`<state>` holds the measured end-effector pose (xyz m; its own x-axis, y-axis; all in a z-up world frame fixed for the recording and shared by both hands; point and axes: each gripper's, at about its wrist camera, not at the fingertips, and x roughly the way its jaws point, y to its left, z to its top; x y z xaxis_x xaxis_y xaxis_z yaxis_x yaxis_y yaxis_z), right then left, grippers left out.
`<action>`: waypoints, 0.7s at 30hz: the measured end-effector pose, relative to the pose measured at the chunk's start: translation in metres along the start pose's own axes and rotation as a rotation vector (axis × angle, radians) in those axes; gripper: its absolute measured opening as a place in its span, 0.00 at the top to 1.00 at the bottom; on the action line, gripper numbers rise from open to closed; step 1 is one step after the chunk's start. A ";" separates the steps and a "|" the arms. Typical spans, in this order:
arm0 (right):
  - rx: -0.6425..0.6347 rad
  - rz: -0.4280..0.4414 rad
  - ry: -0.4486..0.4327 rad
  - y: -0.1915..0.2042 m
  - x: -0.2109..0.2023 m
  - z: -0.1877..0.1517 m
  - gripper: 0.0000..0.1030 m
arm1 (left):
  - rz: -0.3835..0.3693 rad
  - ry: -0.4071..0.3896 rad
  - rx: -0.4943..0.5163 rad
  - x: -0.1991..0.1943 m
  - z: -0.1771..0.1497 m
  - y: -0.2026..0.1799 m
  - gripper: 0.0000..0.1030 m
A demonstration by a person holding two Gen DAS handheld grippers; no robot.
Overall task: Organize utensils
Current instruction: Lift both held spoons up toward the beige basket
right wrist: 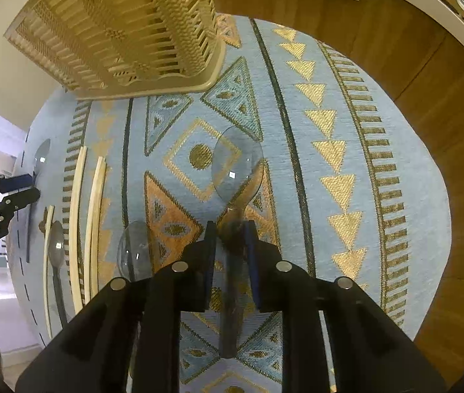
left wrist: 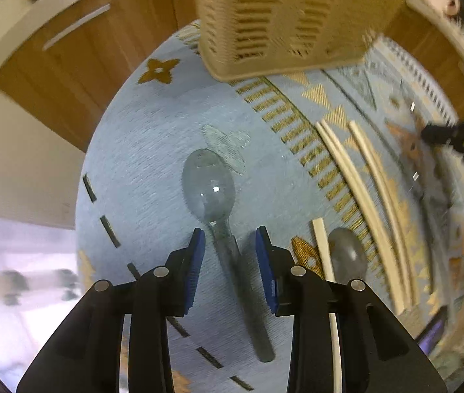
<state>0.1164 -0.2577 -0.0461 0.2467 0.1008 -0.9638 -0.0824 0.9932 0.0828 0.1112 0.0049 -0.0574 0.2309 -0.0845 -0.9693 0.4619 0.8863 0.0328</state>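
Note:
A clear plastic spoon (left wrist: 214,203) lies on the blue patterned cloth (left wrist: 153,137). My left gripper (left wrist: 230,240) is open, its blue pads on either side of the spoon's neck, apart from it. My right gripper (right wrist: 230,232) is shut on another clear spoon (right wrist: 237,163), its bowl lifted above the cloth. A woven beige basket (left wrist: 281,16) stands at the far edge; it also shows in the right wrist view (right wrist: 127,29). Cream chopsticks (left wrist: 363,203) lie between the two grippers.
Two more clear spoons (right wrist: 133,252) (right wrist: 56,245) lie on the cloth (right wrist: 346,170) near the chopsticks (right wrist: 96,216). My left gripper (right wrist: 19,193) shows at the left of the right wrist view. Wooden cabinet doors (right wrist: 412,65) stand behind the table.

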 end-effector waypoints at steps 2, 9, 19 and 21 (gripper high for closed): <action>-0.007 -0.009 0.010 0.001 -0.002 -0.002 0.84 | 0.027 0.009 0.028 0.000 0.003 -0.010 0.77; -0.061 -0.048 -0.007 0.030 0.008 -0.003 0.90 | 0.066 -0.020 0.047 -0.002 0.004 -0.029 0.90; -0.036 0.120 -0.207 0.019 -0.053 -0.029 0.90 | -0.036 -0.286 -0.053 -0.059 -0.010 -0.013 0.90; -0.039 0.145 -0.281 0.019 -0.077 -0.033 0.90 | -0.047 -0.369 -0.062 -0.082 -0.009 -0.012 0.90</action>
<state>0.0640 -0.2489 0.0218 0.4859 0.2588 -0.8348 -0.1721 0.9648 0.1989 0.0791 0.0055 0.0194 0.5090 -0.2743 -0.8159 0.4292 0.9025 -0.0356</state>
